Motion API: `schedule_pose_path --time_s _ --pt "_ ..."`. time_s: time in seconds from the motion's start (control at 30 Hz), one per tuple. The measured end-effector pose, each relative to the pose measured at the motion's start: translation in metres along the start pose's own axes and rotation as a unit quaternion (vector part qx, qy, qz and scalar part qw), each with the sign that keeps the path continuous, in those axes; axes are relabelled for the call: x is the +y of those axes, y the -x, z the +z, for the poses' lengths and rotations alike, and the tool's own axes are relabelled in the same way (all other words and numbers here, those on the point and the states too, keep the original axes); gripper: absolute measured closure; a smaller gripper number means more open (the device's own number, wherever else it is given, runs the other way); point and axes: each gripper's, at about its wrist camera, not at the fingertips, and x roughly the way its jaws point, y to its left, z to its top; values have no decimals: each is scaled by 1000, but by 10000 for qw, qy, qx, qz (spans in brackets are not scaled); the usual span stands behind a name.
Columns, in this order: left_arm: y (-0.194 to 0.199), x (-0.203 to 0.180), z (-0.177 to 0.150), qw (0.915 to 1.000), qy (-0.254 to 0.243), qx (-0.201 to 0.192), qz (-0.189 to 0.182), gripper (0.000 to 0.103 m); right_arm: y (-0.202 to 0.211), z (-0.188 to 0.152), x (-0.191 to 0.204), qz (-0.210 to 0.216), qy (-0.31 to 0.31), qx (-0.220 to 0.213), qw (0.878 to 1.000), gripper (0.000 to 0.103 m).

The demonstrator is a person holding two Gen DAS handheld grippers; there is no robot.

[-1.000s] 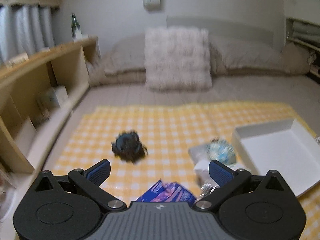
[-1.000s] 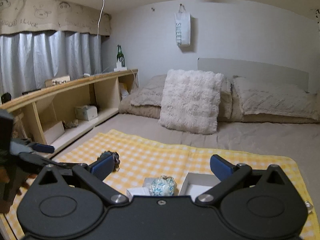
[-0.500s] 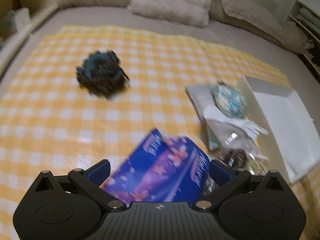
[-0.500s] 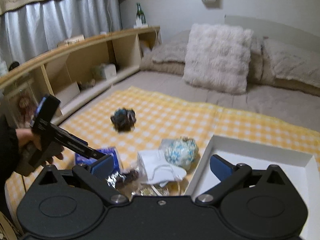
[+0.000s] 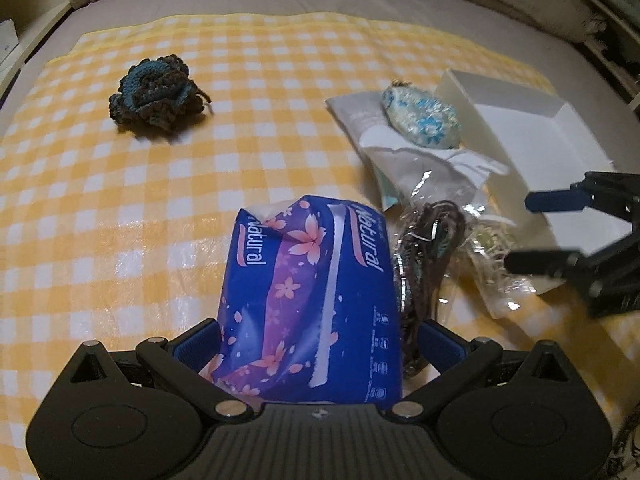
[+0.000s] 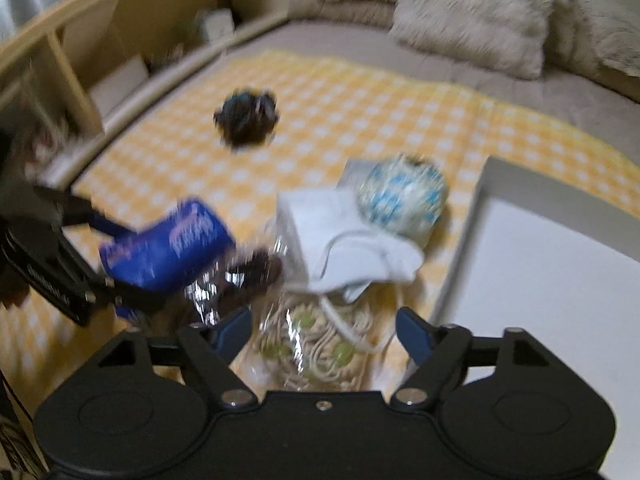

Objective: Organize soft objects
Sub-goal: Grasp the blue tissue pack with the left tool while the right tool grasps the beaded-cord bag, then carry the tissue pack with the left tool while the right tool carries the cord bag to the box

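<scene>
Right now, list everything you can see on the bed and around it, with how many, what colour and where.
tissue pack: one, blue and purple, near middle of cloth, between left gripper's open fingers
crocheted piece: one, dark brown and blue, alone at far left of cloth
patterned pouch: one, white and blue, beside tray, on grey packet
white mask: one, in the pile
clear bags: at least two, cords inside, right of tissue pack
tray: one, white, right
checked cloth: one, yellow and white, on bed
pillows: several, beige, far end
shelf: one, wooden, along the bed
left gripper: black, blue pads
right gripper: closing over cord bag
</scene>
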Motion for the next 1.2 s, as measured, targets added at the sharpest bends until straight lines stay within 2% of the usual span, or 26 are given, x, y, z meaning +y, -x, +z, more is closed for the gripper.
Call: schedule_pose_path --time_s 0.13,0.27,0.37,0.47,0.57,0.87,1.03,1.07,1.1,1.17,1.2 --pt "-10 -1 6 9992 80 130 356 0 -17 -5 10 -107 383 333 9987 27" --pt "-14 6 5 9989 208 144 392 4 -24 -7 12 -55 357 456 9983 27" --pt "-13 15 2 9986 435 107 288 15 -22 -8 14 30 448 474 9979 41" --pt "-11 19 -2 9981 544 67 276 23 -19 -10 14 35 532 510 9973 66" --pt "-9 19 -4 9979 576 30 299 29 -16 -14 14 129 526 550 9970 69" --pt "11 15 -17 9968 611 -168 495 32 13 -21 30 228 1075 368 9933 74" --pt "30 15 -25 9956 686 -361 533 33 28 -29 35 354 1229 337 9912 71" --pt "33 15 -26 9954 696 -391 525 33 31 -31 35 338 1210 327 9915 65" --pt "36 14 -27 9953 703 -417 520 33 33 -33 36 267 1204 303 9919 50" --pt "42 12 -30 9952 709 -465 496 33 40 -38 38 144 1237 251 9919 33" --pt "44 12 -32 9952 716 -483 470 33 43 -39 39 120 1222 233 9922 31"
